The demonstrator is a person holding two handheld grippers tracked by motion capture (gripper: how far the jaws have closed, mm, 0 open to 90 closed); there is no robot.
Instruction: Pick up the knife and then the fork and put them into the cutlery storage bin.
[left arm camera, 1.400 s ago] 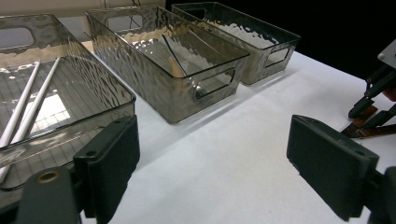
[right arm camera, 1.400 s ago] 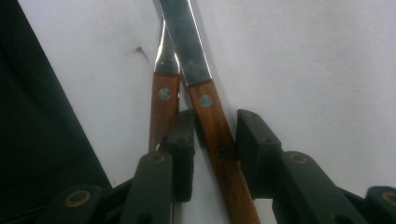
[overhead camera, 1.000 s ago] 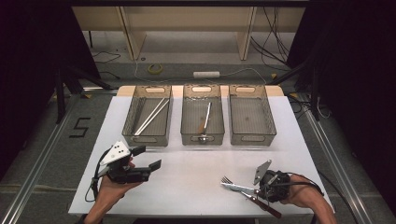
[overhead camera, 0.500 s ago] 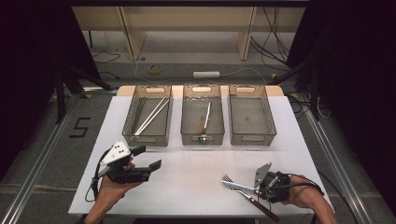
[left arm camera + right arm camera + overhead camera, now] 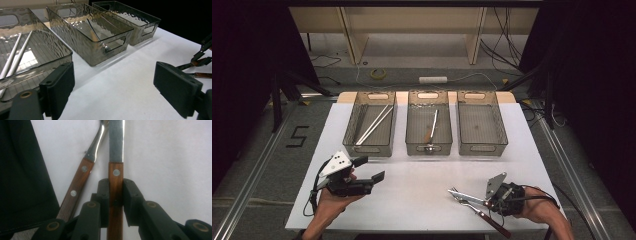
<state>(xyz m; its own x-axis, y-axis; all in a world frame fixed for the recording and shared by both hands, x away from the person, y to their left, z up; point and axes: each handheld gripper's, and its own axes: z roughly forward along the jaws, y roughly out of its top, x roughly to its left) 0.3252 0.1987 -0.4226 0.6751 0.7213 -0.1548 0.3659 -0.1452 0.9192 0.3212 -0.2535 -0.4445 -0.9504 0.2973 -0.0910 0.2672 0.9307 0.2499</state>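
R gripper has just been closing; its black jaws now pinch the wooden handle of a steel-bladed knife w/ rivets, pads tight on both sides. Knife lies flat on the white table near the front R edge, blade pointing L in the high view. Just beside it, a wood-handled steel fork, angled, not gripped. L gripper sits at front L, jaws wide apart, nothing btwn them. Beyond: 3 smoky clear plastic bins in a row. L bin holds two white chopsticks, mid bin a utensil, R bin looks bare.
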